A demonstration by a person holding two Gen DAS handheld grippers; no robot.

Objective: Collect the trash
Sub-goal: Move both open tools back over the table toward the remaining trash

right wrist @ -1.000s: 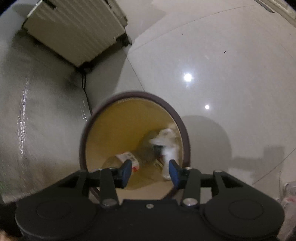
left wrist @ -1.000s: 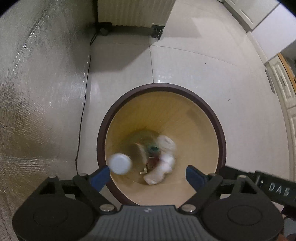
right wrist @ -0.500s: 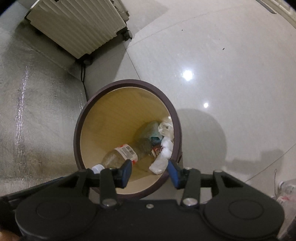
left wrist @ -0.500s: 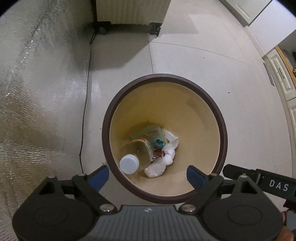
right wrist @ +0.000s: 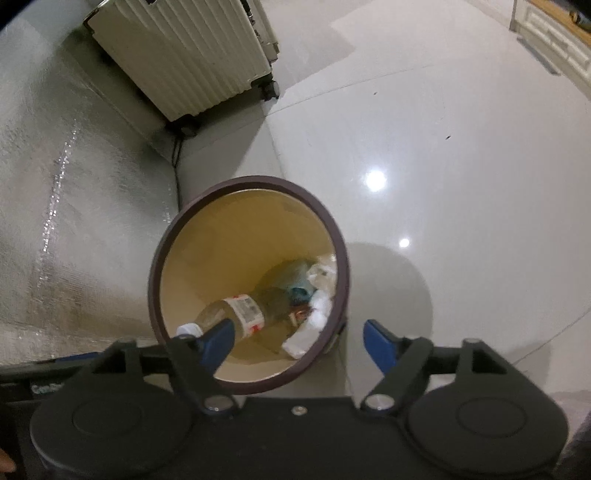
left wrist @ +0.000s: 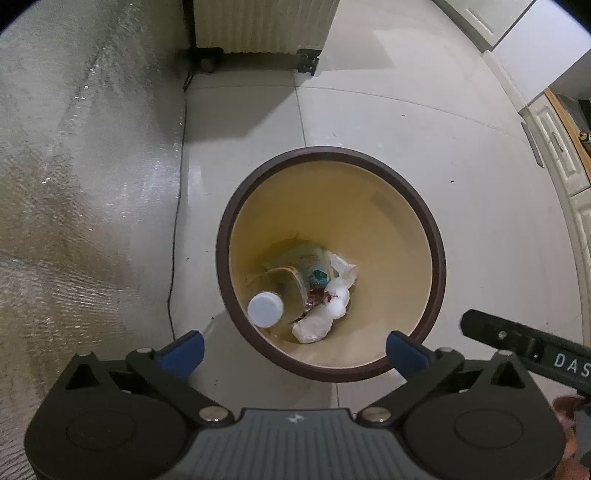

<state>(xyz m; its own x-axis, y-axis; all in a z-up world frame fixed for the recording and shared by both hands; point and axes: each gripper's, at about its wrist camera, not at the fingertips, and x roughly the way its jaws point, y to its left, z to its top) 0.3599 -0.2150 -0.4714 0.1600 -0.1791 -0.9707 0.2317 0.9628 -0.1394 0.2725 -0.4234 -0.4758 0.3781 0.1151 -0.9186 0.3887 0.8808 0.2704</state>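
Note:
A round bin with a dark brown rim and yellow inside stands on the tiled floor. In it lie a clear plastic bottle with a white cap, crumpled white tissue and a teal wrapper. My left gripper is open and empty above the bin's near edge. In the right wrist view the bin rim shows with the bottle inside. My right gripper is open and empty above the bin's near side.
A cream ribbed suitcase stands by the wall beyond the bin; it also shows in the right wrist view. A silvery foil mat covers the left floor, with a black cable along its edge. White cabinets stand at the right.
The bottle has dropped from my left gripper and settled in the bin. Both grippers have risen away from the bin. My right gripper's jaws have opened wider.

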